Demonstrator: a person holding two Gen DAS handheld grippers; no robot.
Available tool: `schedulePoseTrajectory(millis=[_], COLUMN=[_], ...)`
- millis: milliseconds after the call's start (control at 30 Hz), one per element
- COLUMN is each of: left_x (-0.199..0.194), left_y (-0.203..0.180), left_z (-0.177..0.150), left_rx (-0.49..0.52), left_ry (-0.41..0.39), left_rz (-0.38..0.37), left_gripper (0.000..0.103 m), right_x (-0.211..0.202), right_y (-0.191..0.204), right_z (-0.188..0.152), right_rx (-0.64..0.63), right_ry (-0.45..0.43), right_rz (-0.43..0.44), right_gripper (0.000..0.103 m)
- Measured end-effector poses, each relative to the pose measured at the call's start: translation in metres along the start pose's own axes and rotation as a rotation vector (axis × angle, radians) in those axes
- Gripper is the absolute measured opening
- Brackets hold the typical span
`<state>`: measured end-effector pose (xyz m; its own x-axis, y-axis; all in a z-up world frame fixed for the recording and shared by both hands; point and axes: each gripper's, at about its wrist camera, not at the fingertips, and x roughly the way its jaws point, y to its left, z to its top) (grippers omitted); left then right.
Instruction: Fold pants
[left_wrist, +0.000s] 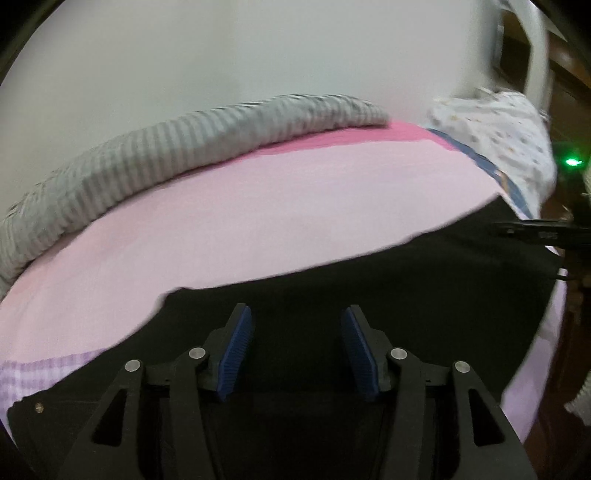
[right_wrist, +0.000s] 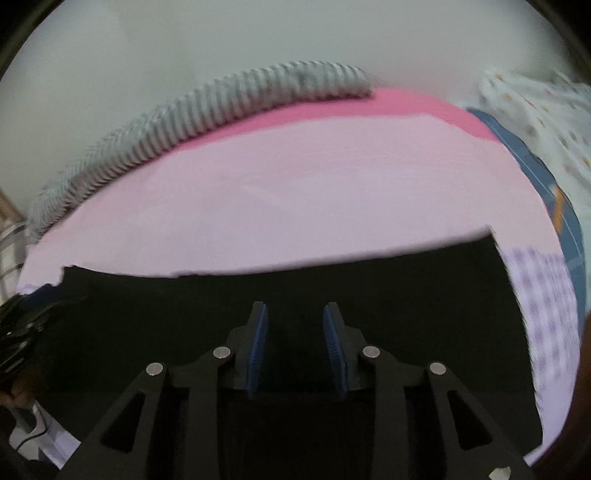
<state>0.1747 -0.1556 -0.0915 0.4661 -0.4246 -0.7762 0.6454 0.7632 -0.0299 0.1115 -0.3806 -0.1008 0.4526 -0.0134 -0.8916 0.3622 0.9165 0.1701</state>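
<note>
Black pants (left_wrist: 406, 288) lie flat on the pink bed sheet (left_wrist: 258, 214) and fill the lower half of both views. My left gripper (left_wrist: 296, 314) hovers over them, open, its blue pads well apart with only the flat cloth below. In the right wrist view the same pants (right_wrist: 406, 295) spread across the sheet (right_wrist: 295, 192). My right gripper (right_wrist: 295, 310) is over them with a narrower gap, also open, and nothing is pinched between its pads. A black part, probably the other gripper, shows at the right edge of the left wrist view (left_wrist: 535, 234).
A grey striped blanket (left_wrist: 184, 144) (right_wrist: 221, 107) is bunched along the bed's far edge by the pale wall. White patterned fabric (left_wrist: 509, 133) (right_wrist: 546, 122) and blue cloth (right_wrist: 535, 166) lie at the far right. Lilac checked sheet (right_wrist: 546, 295) shows beside the pants.
</note>
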Motion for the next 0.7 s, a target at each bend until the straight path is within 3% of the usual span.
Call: schedulePoseTrajectory(millis=[233,333,467,600,700], left_x=[0.026,0.037,0.035,0.024,0.007], left_y=[-0.018,-0.007,0.005,0.007,-0.002], left_z=[-0.006,-0.011,-0.011,-0.014,-0.015], left_rx=[0.009,-0.011,-0.046,-0.062,-0.065], left_ry=[0.086,0.114,0.095,0.090,0.061], left_rz=[-0.011,0.056,0.105,0.120,0.061], left_gripper=[0.054,0.055,0.060,0.060,0.060], right_x=[0.015,0.016,0.013,-0.018,-0.039], right_y=[-0.037,-0.051,-0.075,-0.113,-0.137], right_z=[0.010,0.017,0.028,0.020,0.006], right_rx=[0.102,0.117,0.156,0.265,0.317], right_ry=[-0.013,-0.034,-0.027,-0.064,-0.071], right_rz=[-0.088,-0.106,-0.137,-0.063,-0.001], right_gripper=[0.028,0.028,0.028,0.034,0.043])
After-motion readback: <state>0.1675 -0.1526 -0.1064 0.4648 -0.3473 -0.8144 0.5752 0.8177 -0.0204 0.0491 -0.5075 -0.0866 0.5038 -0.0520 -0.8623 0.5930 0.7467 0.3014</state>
